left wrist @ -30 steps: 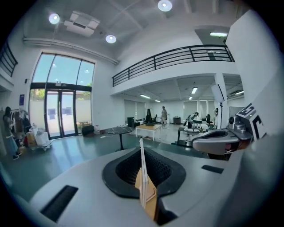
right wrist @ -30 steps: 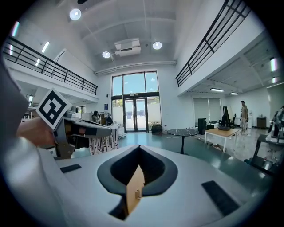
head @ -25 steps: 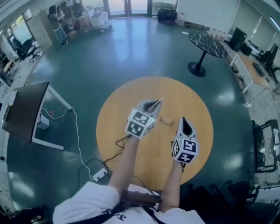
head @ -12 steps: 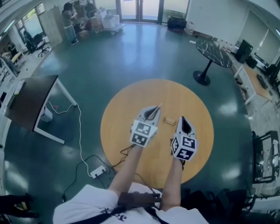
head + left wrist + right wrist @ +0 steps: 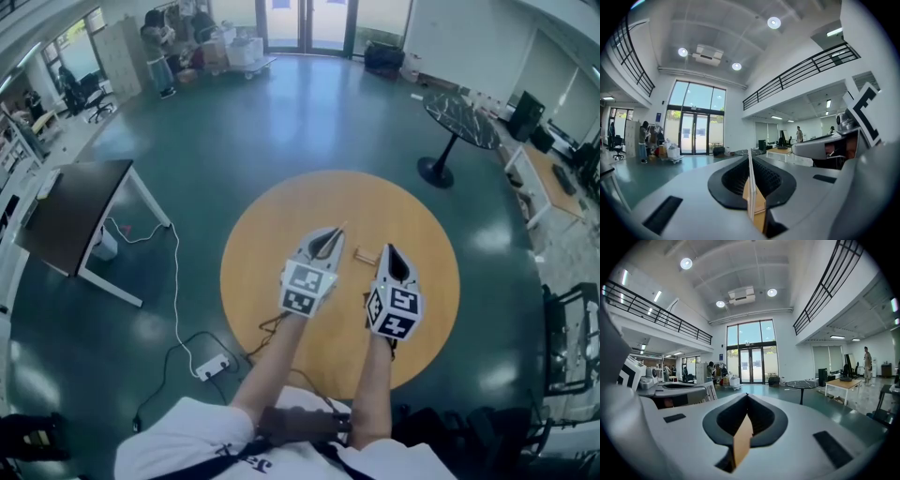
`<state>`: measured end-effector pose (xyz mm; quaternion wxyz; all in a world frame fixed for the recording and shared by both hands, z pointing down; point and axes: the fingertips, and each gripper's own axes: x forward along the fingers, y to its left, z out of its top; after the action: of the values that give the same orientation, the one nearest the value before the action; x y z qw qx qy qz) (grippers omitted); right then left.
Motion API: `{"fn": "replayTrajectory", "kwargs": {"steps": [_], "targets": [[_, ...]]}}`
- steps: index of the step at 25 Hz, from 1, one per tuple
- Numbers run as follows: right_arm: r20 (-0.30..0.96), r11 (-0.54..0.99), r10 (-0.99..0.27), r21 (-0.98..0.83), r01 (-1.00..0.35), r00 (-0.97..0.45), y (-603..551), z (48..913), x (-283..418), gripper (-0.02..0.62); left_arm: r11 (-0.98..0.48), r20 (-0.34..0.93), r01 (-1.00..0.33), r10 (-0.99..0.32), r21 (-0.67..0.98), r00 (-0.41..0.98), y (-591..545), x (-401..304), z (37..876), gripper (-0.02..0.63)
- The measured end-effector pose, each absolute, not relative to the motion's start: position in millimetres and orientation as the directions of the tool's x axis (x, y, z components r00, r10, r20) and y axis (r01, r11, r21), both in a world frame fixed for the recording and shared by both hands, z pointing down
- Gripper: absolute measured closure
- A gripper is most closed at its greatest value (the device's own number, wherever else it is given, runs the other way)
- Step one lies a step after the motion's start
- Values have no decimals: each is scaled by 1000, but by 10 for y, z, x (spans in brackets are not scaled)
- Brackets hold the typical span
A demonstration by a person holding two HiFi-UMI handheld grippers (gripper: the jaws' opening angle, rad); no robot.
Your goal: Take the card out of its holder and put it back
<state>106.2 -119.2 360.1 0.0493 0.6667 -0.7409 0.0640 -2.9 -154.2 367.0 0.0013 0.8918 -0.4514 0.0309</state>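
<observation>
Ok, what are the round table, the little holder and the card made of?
Round table: probably wood or laminate, matte honey-yellow top.
Holder: likely pale wood, similar tan colour, too small for certainty.
Card: thin stiff white sheet, paper or plastic; only its edge shows.

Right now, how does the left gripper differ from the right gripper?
The left gripper is clamped on the card, seen edge-on between its jaws; the right gripper's jaws are together on nothing. In the head view the left gripper angles rightward toward the card holder, while the right gripper points nearly straight ahead, just right of it. Both are over the round wooden table and carry a marker cube.
</observation>
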Motion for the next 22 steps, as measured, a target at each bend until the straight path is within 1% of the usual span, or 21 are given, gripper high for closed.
{"fn": "replayTrajectory", "kwargs": {"steps": [12,22], "targets": [[155,93,-983,-36,-995,-98,-1057,3574,1179,572,-641,51,-767,-766,17,641,-1437,204,3613,580],[184,101,-977,-53,-993,-109,-1010,3710,1147,572,-696,65,-718,-717,1,694,-1330,331,3715,580]]}}
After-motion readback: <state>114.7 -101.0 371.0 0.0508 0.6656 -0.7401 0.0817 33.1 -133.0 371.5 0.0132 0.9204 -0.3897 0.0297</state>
